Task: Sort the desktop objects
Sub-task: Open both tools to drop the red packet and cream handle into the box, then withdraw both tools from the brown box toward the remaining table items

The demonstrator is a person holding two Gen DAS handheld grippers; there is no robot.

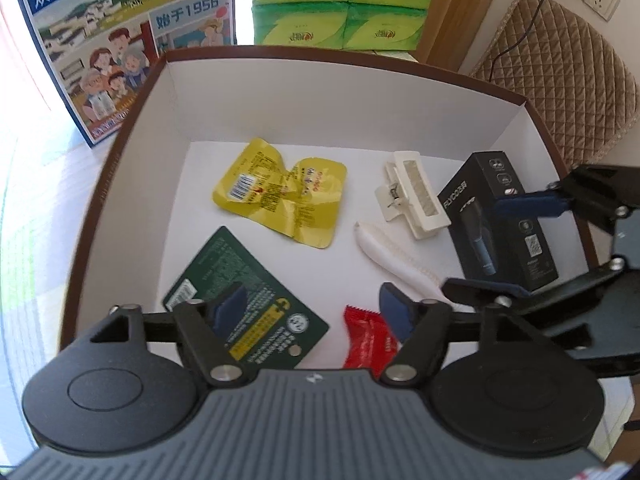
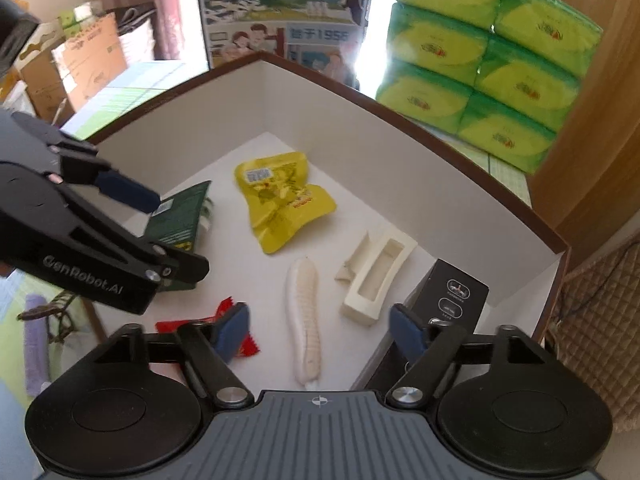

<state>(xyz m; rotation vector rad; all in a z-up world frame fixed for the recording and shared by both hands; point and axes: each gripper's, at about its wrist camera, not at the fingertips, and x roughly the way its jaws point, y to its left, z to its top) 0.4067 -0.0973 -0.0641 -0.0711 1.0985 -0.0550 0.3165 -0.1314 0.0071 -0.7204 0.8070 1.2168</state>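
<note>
The left claw (image 1: 312, 316) is hovering wide and empty over the near edge of a brown-rimmed box (image 1: 120, 152), while the right claw (image 2: 320, 330) is hanging equally wide and empty beside it, nothing between the fingers of either. Nearest of all, a red sachet (image 1: 366, 340) is lying on the box floor just below the left claw's right fingertip (image 1: 394, 312), and a dark green packet (image 1: 248, 296) is showing partly behind its left one. In the right wrist view a long white ribbed piece (image 2: 306, 320) is lying almost centred between that claw's blue pads (image 2: 234, 330), its long axis running straight away from the camera, roughly in line with the claw. The right claw therefore appears the nearer and better aligned of the two for that piece, which would need only a descent and a closing across its narrow width. Just beyond and to the right of the white piece, a cream hair clip (image 2: 376, 276) is resting at an angle, and a black carton (image 2: 452, 298) is standing against the box's right wall. Farther in from the white piece, a crumpled yellow pouch (image 2: 280, 200) is lying near the middle of the floor. Both claws are tilting downward into the box from its near side, the left one entering the right wrist view from the left. Behind the box, green tissue packs (image 2: 480, 60) and a printed milk carton (image 2: 280, 12) are standing stacked.
</note>
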